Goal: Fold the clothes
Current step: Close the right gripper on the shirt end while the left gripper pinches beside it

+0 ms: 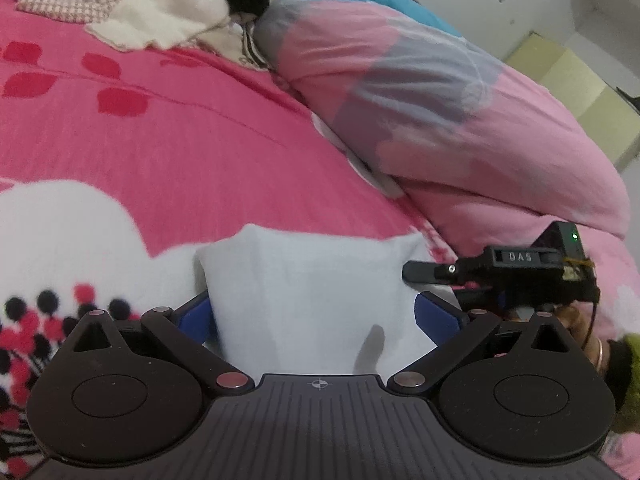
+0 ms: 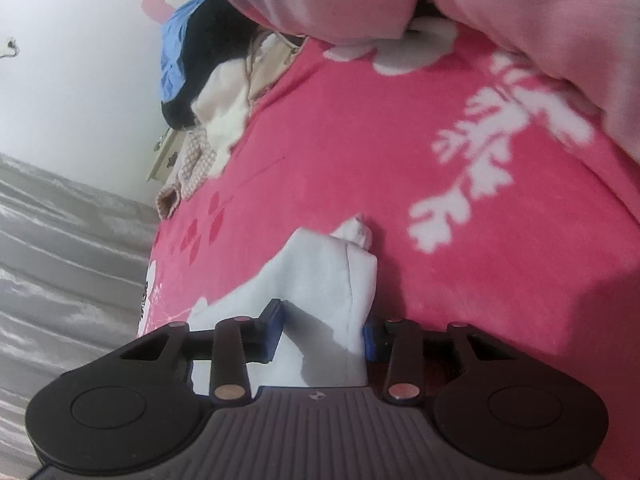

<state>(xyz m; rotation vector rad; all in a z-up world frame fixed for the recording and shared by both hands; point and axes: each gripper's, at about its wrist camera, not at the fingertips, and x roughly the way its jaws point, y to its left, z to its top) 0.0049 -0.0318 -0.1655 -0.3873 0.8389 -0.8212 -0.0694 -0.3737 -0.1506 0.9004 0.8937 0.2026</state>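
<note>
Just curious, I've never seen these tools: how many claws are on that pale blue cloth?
2: the left claw at its near edge, the right claw at its right corner. The pale blue cloth fills both.

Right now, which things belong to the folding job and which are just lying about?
In the job: pale blue garment, left gripper, right gripper.
Lying about: pile of clothes, pink quilt, floral bedspread.
</note>
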